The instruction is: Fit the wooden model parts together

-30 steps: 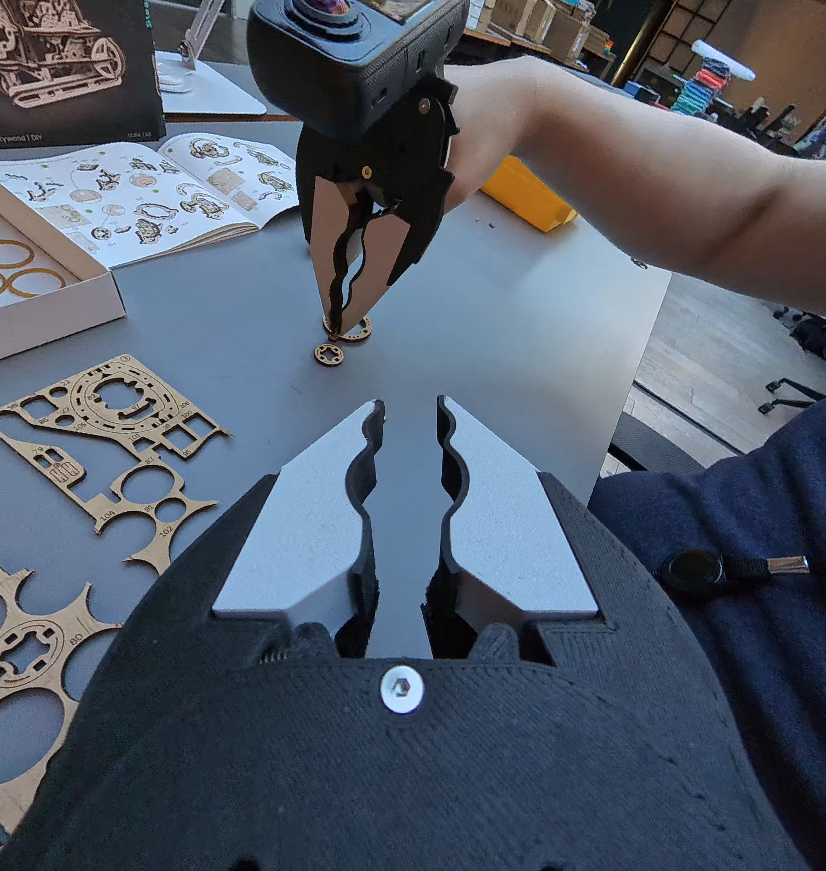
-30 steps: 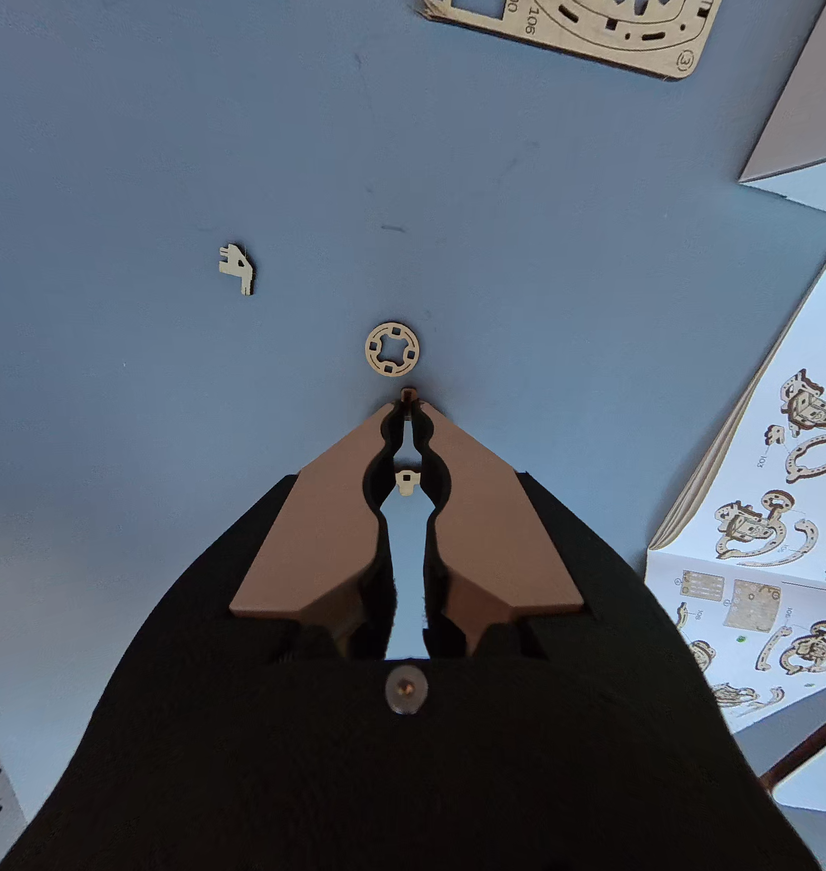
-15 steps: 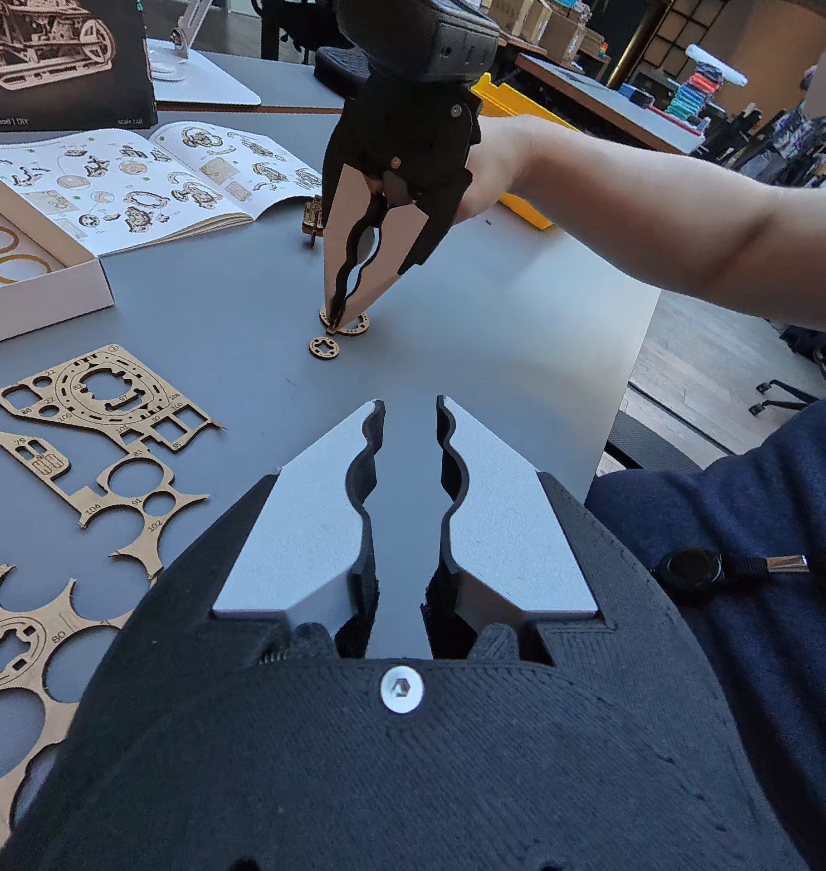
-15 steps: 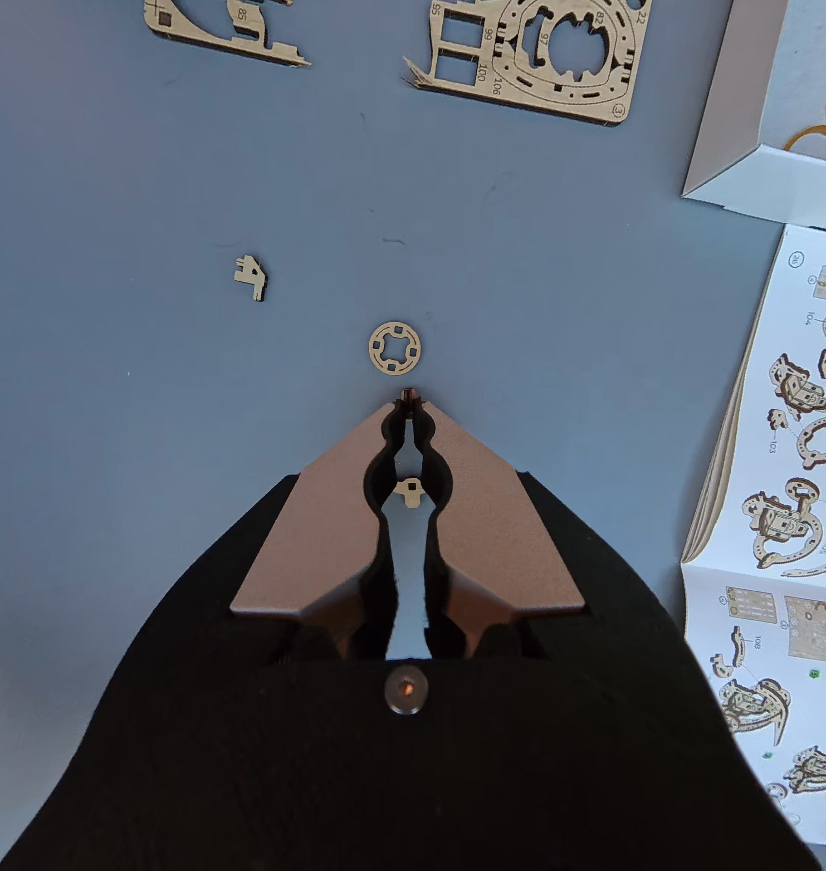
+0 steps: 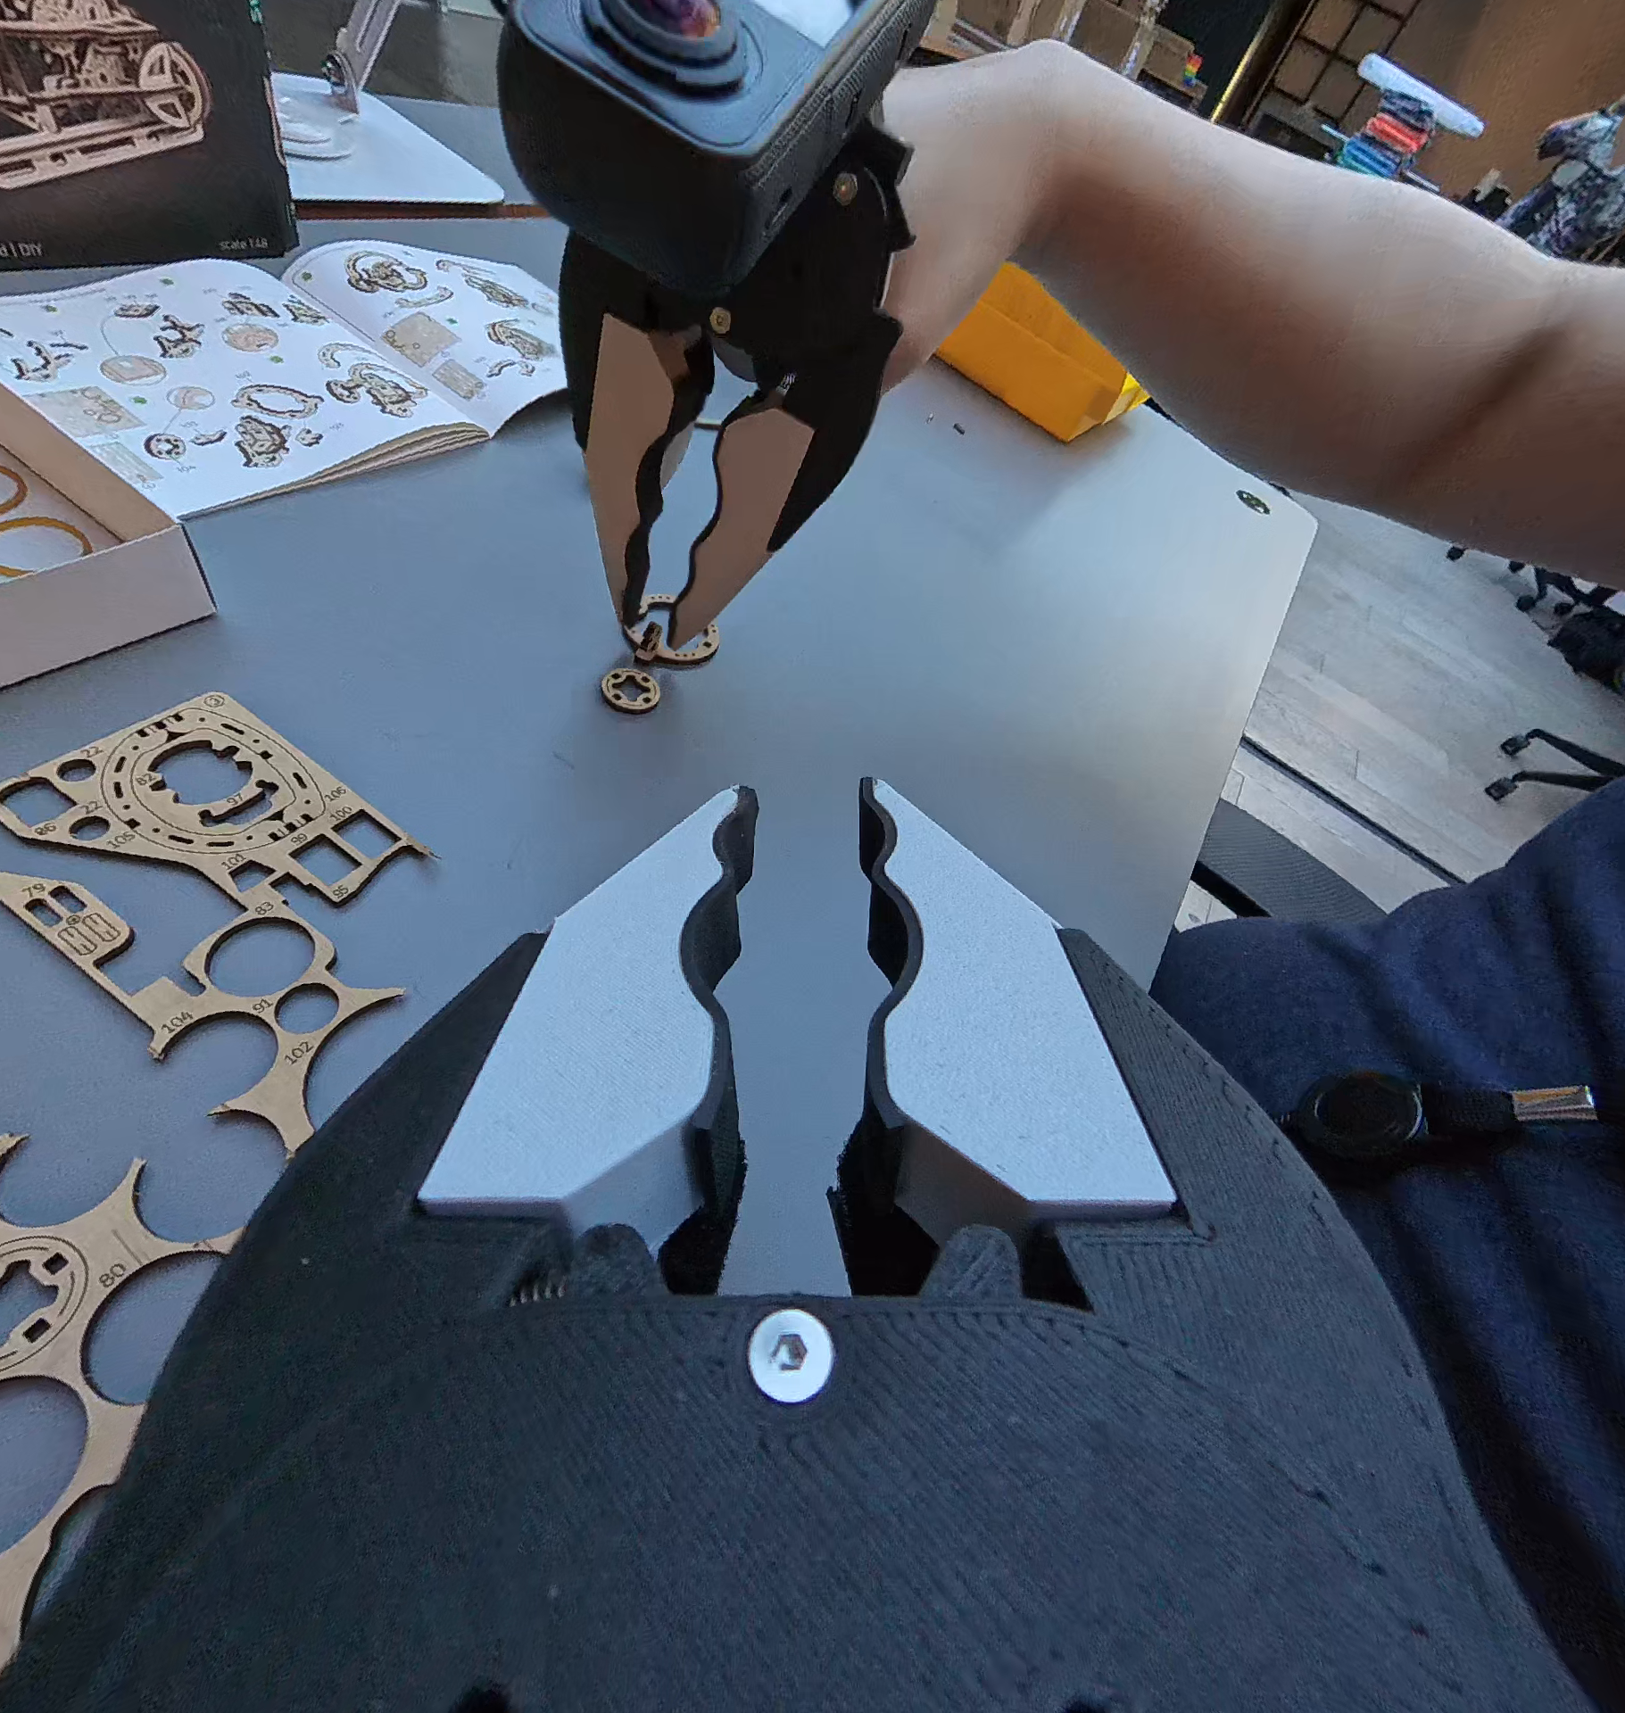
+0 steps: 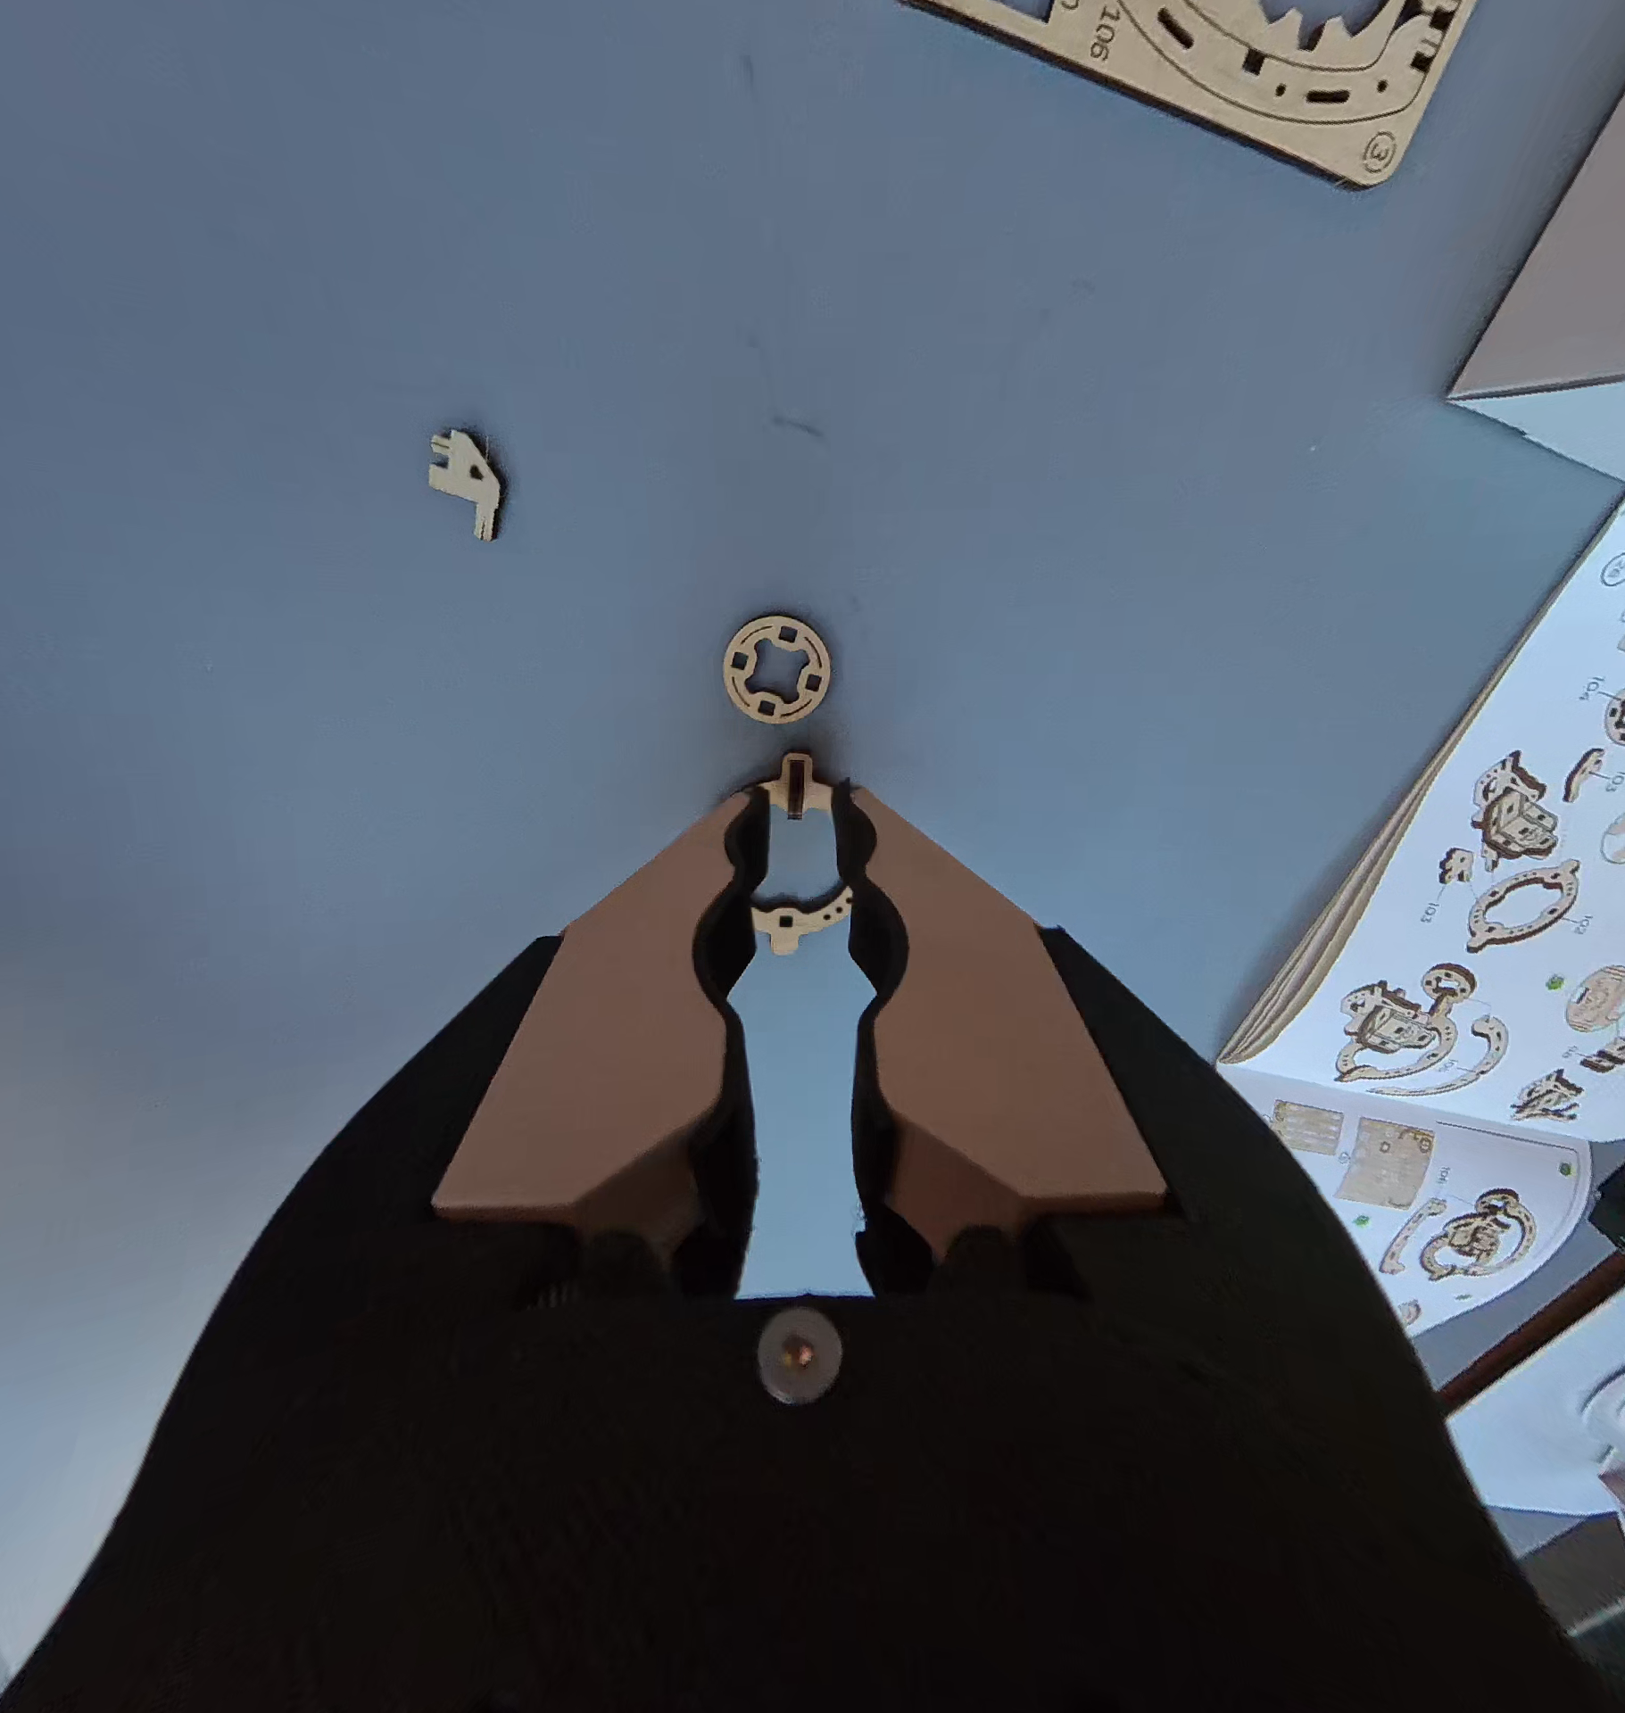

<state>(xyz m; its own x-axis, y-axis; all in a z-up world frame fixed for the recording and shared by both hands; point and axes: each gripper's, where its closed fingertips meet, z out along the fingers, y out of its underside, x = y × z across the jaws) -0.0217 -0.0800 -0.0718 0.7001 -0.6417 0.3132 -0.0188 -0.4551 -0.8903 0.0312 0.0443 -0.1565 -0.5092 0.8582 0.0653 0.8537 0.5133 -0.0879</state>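
My right gripper (image 6: 794, 799) points down at the grey table, open, its tips astride a wooden ring (image 6: 804, 913). A small wooden peg (image 6: 794, 786) stands upright in the ring's rim, free between the tips. In the left wrist view the right gripper (image 5: 655, 635) stands over that ring (image 5: 688, 649) with the peg (image 5: 647, 640). A smaller wooden disc with a cross-shaped hole (image 6: 777, 679) lies just beyond it and also shows in the left wrist view (image 5: 630, 690). A small loose wooden piece (image 6: 467, 482) lies to the left. My left gripper (image 5: 806, 799) is open and empty, held above the table nearer the person.
Punched-out plywood sheets (image 5: 187, 862) lie at the left. An open instruction booklet (image 5: 261, 361), a shallow cardboard box (image 5: 67, 556) and the dark kit box (image 5: 94, 120) stand at the back left. A yellow bin (image 5: 1031, 361) sits behind the person's forearm (image 5: 1300, 324). The table edge (image 5: 1253, 704) runs along the right. My right gripper's tips are some 8 cm from the small loose wooden piece (image 6: 467, 482).
My right gripper has opened: its jaws were pinched on the peg and now stand apart around it. The peg stays upright in the ring. The left gripper has hardly moved.
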